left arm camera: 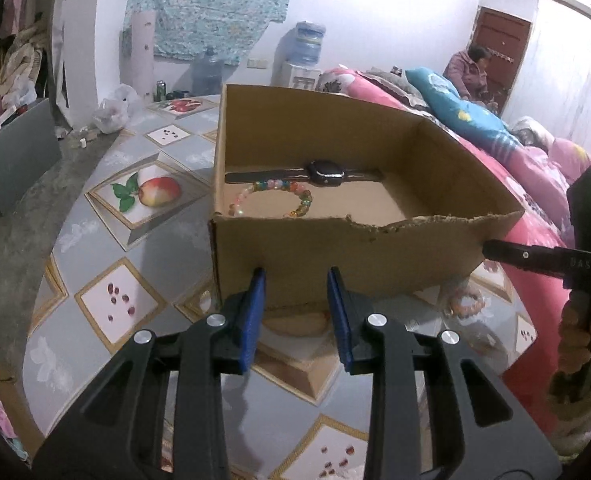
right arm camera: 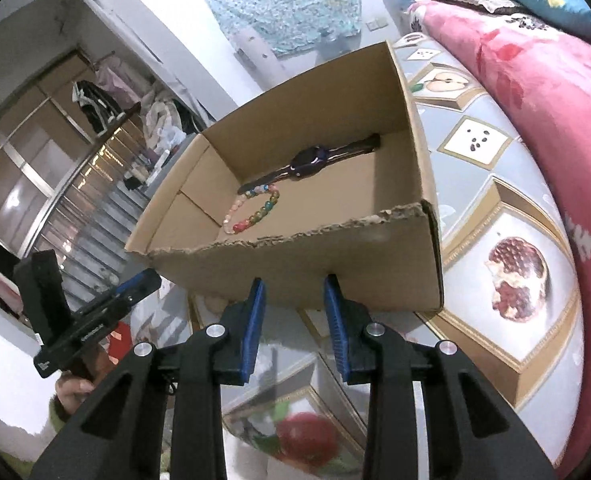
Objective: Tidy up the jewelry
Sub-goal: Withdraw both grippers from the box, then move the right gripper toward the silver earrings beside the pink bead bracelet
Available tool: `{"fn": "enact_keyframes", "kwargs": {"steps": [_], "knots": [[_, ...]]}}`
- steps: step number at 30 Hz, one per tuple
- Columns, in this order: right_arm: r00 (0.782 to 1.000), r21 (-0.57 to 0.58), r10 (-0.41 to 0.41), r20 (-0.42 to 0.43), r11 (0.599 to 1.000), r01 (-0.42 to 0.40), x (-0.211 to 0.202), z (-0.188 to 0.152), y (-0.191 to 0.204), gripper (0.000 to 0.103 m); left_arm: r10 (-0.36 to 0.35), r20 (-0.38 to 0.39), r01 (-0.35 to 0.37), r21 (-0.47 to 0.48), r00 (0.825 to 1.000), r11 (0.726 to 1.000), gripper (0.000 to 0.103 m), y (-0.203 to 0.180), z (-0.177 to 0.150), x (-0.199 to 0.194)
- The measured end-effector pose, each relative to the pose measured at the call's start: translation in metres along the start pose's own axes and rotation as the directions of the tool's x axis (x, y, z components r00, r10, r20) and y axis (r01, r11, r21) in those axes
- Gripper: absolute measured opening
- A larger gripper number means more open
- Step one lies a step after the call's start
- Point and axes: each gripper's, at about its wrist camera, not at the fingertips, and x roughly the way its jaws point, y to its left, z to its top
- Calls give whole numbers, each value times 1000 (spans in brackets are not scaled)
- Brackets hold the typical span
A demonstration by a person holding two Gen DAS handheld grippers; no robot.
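An open cardboard box point(left arm camera: 375, 252) point(right arm camera: 375, 256) stands on the table. Inside lie a black watch point(left arm camera: 325, 173) point(right arm camera: 309, 159) along the far wall and a colourful bead bracelet point(left arm camera: 273, 198) point(right arm camera: 255, 210) in front of it. A pale pink bead bracelet point(left arm camera: 466, 303) lies on the table right of the box's near corner. My left gripper point(left arm camera: 295, 280) is open and empty, just short of the box's near wall. My right gripper point(right arm camera: 293, 286) is open and empty, also at the near wall. Each gripper shows in the other's view, the right one point(left arm camera: 543, 258) and the left one point(right arm camera: 107, 312).
The table point(left arm camera: 107, 240) has a glossy fruit-patterned cover. A pink floral quilt point(right arm camera: 535, 92) and blue pillow point(left arm camera: 467, 112) lie on a bed to the right. A plastic bag point(left arm camera: 113, 110) sits at the table's far end. A person point(left arm camera: 471, 72) sits far back.
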Motion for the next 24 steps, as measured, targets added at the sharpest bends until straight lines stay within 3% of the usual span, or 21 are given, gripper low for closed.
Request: {"fn": "enact_keyframes", "kwargs": {"steps": [8,14,19,24], "knots": [[999,-36,31,14,999,-31,12,6,4,30,0,-1,0,-9,1000,1000,30,2,3,15],[993,-103,97,-74,989,-104,22,-19,14,31,-55,-124,73,139,991,988,30,-30,-31,30],[980,-118,133,-147,981,-151,34,-39,20,31,-32,-181,78,251,983,965,30,-49,-42,44],[975,-129,155,-161,976,-176,36,-46,24,31,3,-208,65,321,978,945,30,-55,-43,53]]}}
